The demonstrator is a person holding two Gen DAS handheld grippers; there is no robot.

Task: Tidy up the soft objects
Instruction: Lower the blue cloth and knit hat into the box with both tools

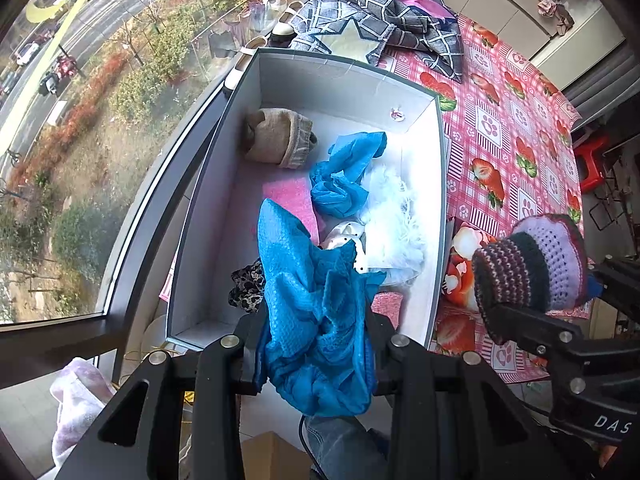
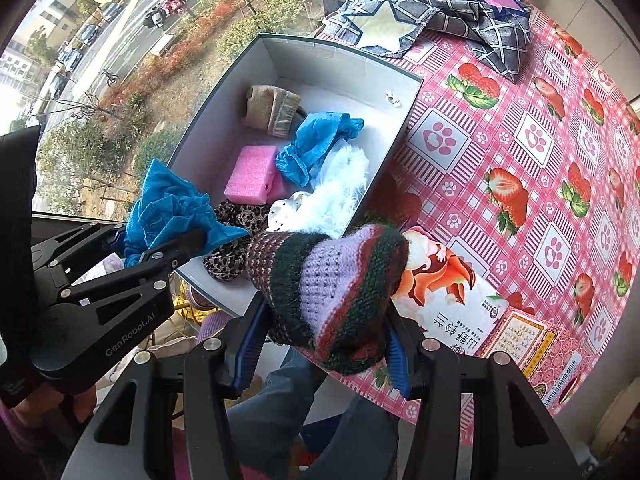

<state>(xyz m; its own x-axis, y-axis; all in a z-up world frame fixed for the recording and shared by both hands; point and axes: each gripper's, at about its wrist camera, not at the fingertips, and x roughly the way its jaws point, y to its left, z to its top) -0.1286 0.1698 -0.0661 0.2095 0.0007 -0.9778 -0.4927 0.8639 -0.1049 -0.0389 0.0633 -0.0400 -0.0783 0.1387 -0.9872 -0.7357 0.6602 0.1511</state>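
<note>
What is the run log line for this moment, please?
left claw: shut on blue cloth | right claw: shut on knitted piece | both above box | box partly filled

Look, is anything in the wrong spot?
Yes. The checked cloth lies crumpled on the table beyond the box, not inside with the other soft things. A snack bag and a carton aren't soft at all.

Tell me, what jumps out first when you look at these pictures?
The bright blue cloth bunched in the left gripper over the near end of the white box. Beside it, the right gripper holds a striped knitted piece above the pink strawberry tablecloth.
</note>
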